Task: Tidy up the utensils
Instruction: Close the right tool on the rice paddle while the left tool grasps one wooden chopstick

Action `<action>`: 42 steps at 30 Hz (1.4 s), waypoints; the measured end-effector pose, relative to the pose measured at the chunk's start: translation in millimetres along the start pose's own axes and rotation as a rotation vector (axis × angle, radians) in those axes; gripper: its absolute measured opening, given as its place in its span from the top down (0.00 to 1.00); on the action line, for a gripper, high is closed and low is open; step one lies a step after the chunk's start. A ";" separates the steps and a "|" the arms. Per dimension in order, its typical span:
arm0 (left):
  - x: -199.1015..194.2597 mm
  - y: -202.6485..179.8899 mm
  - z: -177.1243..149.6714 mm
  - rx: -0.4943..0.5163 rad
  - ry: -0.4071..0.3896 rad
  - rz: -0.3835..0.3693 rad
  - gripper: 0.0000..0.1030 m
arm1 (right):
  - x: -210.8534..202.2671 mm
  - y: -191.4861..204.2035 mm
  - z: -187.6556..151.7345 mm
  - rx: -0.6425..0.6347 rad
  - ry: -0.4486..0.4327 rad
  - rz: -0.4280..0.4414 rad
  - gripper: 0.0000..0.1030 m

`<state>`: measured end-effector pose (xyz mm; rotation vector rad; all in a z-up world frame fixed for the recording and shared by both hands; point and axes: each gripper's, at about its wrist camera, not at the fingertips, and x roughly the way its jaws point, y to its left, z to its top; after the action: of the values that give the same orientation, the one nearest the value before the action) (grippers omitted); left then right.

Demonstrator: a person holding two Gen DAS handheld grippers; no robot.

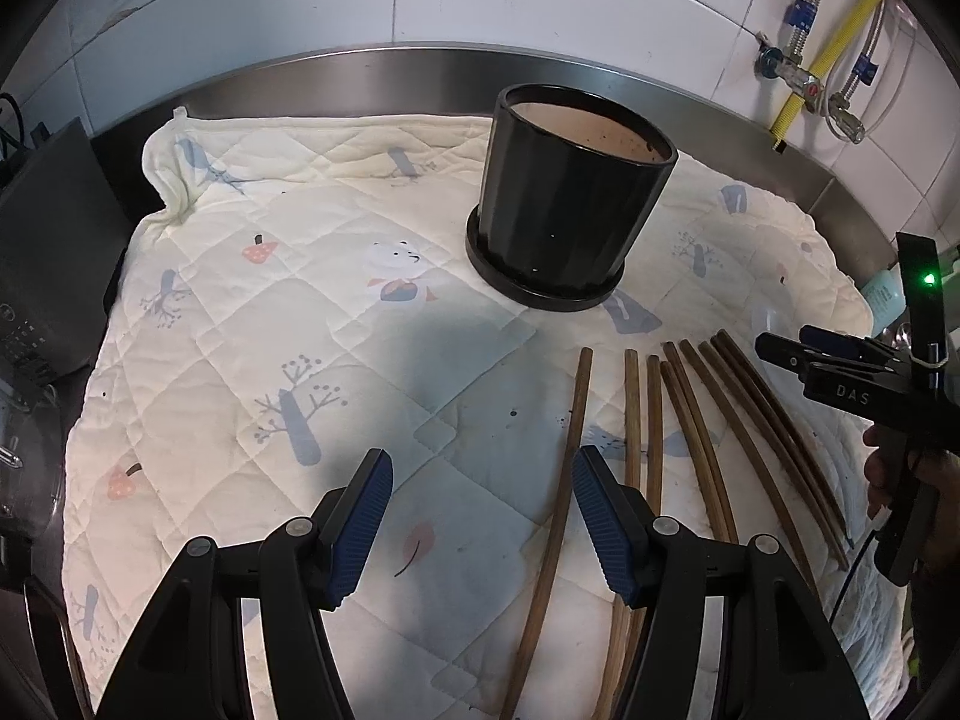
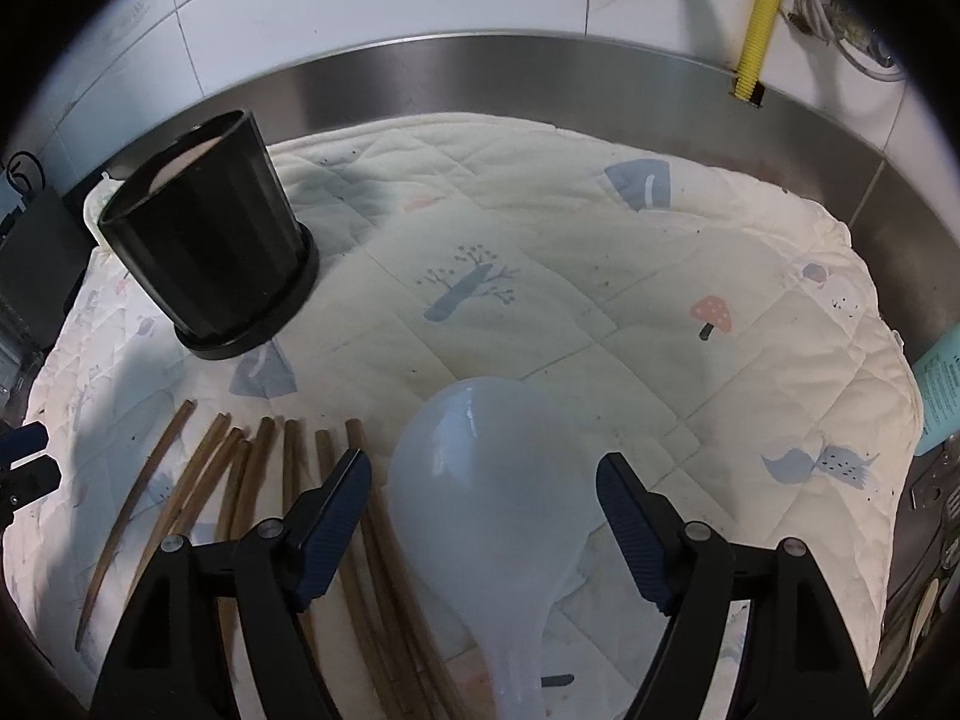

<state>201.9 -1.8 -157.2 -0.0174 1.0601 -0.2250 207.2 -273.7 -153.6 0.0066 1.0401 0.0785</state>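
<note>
Several brown wooden chopsticks (image 1: pixel 654 420) lie side by side on a quilted mat (image 1: pixel 300 300), in front of a black round pot (image 1: pixel 570 204) standing on its saucer. My left gripper (image 1: pixel 480 480) is open over bare mat just left of the chopsticks, with nothing between its fingers. My right gripper (image 1: pixel 786 345) reaches in from the right. In the right wrist view a pale translucent rice spoon (image 2: pixel 480 540) lies on the mat (image 2: pixel 600 300). My right gripper (image 2: pixel 483 468) is open and straddles the spoon's bowl, its pads clear of it. The chopsticks (image 2: pixel 291 456) lie to its left, the pot (image 2: pixel 210 240) farther back.
A steel upstand (image 1: pixel 420 72) and white tiled wall run behind the mat. A dark appliance (image 1: pixel 48 252) stands at the left edge. A yellow gas hose (image 2: pixel 759 18) and valves hang at the back right. A teal bottle (image 2: pixel 939 384) lies off the mat's right side.
</note>
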 end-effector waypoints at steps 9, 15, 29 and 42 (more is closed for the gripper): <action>9.1 -2.8 1.4 0.010 0.020 -0.013 0.34 | 8.1 -2.4 -0.5 -0.001 0.017 0.008 0.16; 12.0 -3.9 2.0 0.017 0.023 -0.017 0.34 | 7.1 3.3 0.1 -0.024 0.015 -0.012 0.16; 17.0 -11.1 7.9 0.076 0.015 -0.059 0.34 | 22.4 -0.2 4.0 -0.013 0.049 -0.038 0.19; 52.9 -30.4 14.6 0.171 0.086 -0.164 0.57 | 24.1 -2.6 4.9 0.000 0.022 -0.044 0.19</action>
<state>234.0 -43.1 -192.0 0.0599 1.1226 -0.4681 223.7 -274.5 -172.0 -0.0172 1.0614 0.0389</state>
